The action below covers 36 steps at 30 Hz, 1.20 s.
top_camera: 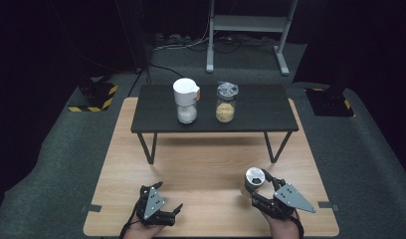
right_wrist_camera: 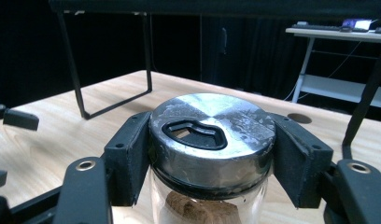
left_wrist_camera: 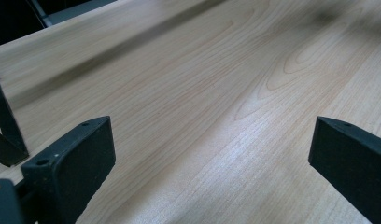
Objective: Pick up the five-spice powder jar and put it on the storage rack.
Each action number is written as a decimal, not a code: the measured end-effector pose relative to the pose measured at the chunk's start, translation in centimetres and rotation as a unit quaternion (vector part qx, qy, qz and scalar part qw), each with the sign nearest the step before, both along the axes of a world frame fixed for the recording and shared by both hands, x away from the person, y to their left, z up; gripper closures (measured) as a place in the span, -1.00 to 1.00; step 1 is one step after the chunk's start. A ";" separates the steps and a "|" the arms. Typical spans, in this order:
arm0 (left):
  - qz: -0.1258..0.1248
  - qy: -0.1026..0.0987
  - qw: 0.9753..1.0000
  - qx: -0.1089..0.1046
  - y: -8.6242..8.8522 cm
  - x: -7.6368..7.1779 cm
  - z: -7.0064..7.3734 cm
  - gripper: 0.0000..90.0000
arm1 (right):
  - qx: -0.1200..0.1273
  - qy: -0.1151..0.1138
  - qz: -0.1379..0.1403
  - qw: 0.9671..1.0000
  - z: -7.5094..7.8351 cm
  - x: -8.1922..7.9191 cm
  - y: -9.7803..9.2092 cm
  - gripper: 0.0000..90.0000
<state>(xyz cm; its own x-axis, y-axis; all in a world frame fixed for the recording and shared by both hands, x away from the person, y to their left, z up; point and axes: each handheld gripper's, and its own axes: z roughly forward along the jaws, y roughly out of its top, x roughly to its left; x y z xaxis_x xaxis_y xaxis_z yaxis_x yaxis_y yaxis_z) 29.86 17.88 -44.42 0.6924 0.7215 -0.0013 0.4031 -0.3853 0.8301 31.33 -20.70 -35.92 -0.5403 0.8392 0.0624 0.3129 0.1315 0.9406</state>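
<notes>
High view: the right gripper [top_camera: 255, 188], at the lower right of the frame, is clamped on a glass jar [top_camera: 252, 183] with a silvery metal lid [top_camera: 254, 175] that stands on the light wooden table [top_camera: 206, 164]. Right gripper view: both black jaws press against opposite sides of the lid [right_wrist_camera: 212, 135], which has a shaped pouring opening in its top; brown contents show through the glass [right_wrist_camera: 202, 210] at the bottom centre of the frame.

High view, lower left: the left gripper [top_camera: 167, 200] lies low over the wooden table, its jaws spread wide and holding nothing. Left gripper view: bare wood grain [left_wrist_camera: 202, 102] lies between the parted jaws.

High view, upper centre: a low dark table [top_camera: 260, 112] carries two further containers, standing near each other but apart. The white-capped jar [top_camera: 185, 100] on the left holds a white substance in its lower part; the metal-lidded jar [top_camera: 226, 102] on the right holds a yellowish substance.
</notes>
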 end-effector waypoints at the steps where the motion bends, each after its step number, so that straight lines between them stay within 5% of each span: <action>1: 0.000 0.000 1.000 0.000 0.0 0.0 0.0 -0.98 | 0.001 -0.002 -0.001 1.000 0.2 0.1 -0.1 -0.23; 36: -0.001 0.001 1.000 -0.004 0.1 -0.1 0.0 -0.98 | 0.010 -0.035 -0.011 0.999 6.3 3.1 -0.5 -0.23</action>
